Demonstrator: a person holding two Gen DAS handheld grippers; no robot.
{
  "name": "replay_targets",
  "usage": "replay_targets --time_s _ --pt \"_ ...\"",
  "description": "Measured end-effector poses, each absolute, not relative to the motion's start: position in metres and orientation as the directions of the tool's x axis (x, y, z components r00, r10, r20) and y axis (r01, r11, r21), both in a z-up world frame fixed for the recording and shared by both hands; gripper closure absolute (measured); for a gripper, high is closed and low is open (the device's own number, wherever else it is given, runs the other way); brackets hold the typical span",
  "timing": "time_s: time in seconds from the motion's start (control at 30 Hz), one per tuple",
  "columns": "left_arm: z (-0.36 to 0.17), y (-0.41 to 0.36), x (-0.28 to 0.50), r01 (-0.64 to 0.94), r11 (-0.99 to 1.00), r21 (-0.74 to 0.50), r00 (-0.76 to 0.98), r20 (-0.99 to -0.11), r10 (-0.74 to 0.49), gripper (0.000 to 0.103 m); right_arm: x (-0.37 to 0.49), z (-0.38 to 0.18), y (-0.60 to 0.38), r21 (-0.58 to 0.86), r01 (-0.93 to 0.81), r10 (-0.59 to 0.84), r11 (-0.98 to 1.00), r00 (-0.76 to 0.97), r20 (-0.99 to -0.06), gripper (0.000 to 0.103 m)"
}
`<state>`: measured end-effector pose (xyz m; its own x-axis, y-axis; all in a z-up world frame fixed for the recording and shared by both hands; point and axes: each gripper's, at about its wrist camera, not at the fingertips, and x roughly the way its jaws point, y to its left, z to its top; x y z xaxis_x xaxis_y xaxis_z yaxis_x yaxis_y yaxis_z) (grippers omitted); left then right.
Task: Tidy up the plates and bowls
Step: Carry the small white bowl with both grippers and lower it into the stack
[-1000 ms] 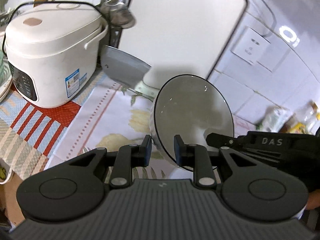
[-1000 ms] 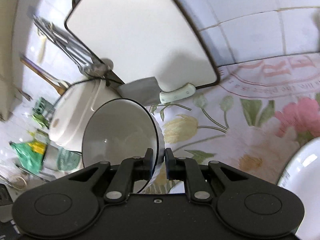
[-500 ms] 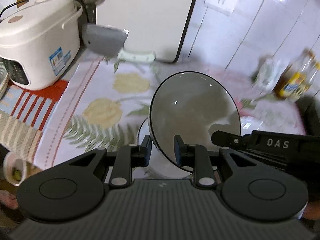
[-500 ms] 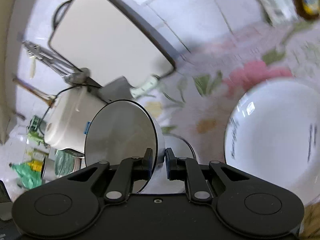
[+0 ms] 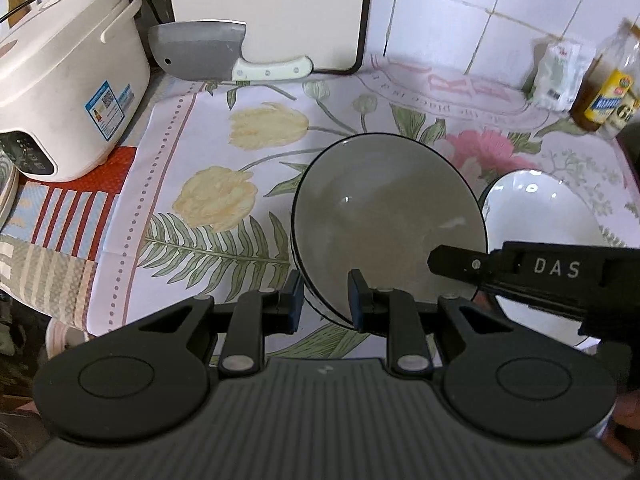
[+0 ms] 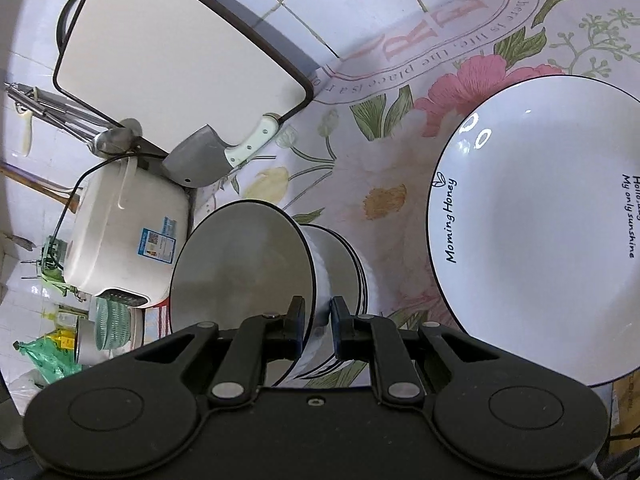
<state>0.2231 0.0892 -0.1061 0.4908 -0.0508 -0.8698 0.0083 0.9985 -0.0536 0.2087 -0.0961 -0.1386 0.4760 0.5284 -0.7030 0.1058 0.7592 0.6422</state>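
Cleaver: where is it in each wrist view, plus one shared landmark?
Left wrist: cleaver upper left, against the cutting board, right of the rice cooker.
Right wrist: cleaver left of centre, below the board's corner.
Shared landmark: the rice cooker.

Your left gripper (image 5: 323, 300) is matte black: two round, disc-embossed housings flank a ribbed grey centre plate that carries a small pale mark near its top edge. From each housing a slim link arm with a silver rivet at its base runs forward to a short finger faced with a dark blue pad (image 5: 297, 300). Your right gripper (image 6: 317, 326) has the same build, though its centre plate is smooth black with one small screw. Seen beside the left gripper, its side bears white letters "DAS".
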Motion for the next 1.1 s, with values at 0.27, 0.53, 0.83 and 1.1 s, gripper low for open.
replay_targets --time_s 0.27,0.53,0.83,1.1 --pt "-0.114 0.085 0.227 0.004 1.000 -0.006 0.472 -0.881 -0.007 0.081 0.210 -0.134 -0.080 0.541 0.031 0.456 0.841 0.498 -0.737 0.085" --pt "-0.111 0.081 0.226 0.000 1.000 0.015 0.468 -0.884 0.013 0.081 0.210 -0.125 -0.064 0.361 -0.079 0.347 0.929 0.527 -0.776 0.077" --pt "-0.113 0.094 0.219 -0.063 0.996 -0.065 0.505 -0.863 -0.025 0.081 0.209 -0.131 -0.070 0.402 -0.108 0.397 0.909 0.518 -0.758 0.074" --pt "-0.101 0.112 0.191 -0.140 0.975 -0.174 0.556 -0.828 -0.068 0.081 0.193 -0.117 -0.082 0.417 -0.136 0.418 0.899 0.554 -0.720 0.073"
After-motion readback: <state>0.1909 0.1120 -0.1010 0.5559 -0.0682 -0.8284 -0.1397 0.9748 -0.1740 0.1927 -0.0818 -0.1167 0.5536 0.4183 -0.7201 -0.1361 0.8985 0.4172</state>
